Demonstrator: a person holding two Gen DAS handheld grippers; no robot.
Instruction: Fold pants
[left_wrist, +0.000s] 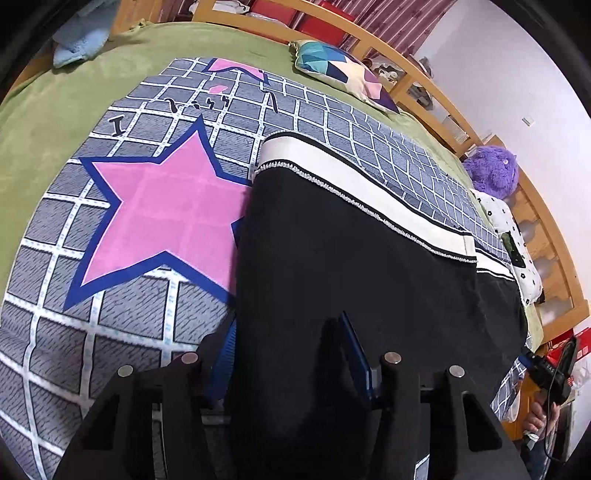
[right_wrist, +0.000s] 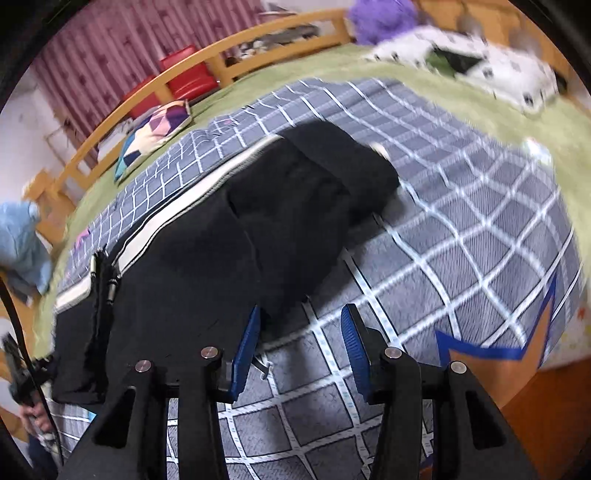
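Black pants (right_wrist: 229, 236) with a white side stripe lie on the grey checked blanket (right_wrist: 461, 206) that covers the bed, and in my right view one end of them is folded up into a thick bundle near the middle of the blanket. My left tongs (left_wrist: 291, 354) have the black cloth between their blue fingers (left_wrist: 354, 350); the cloth fills the gap and hides most of it, so they look closed on the pants. My right tongs (right_wrist: 301, 343) stand with the blue pads apart and nothing between them, just beside the near edge of the pants, over the bare blanket. In the left view a large pink star (left_wrist: 159, 218) with a blue border is printed on the blanket beside the pants. Under the blanket is a green sheet (left_wrist: 55, 122). A pillow with coloured triangles (left_wrist: 347, 74) lies near the wooden bed frame (left_wrist: 417, 74), and a purple plush toy (left_wrist: 491, 170) sits further along the same frame.
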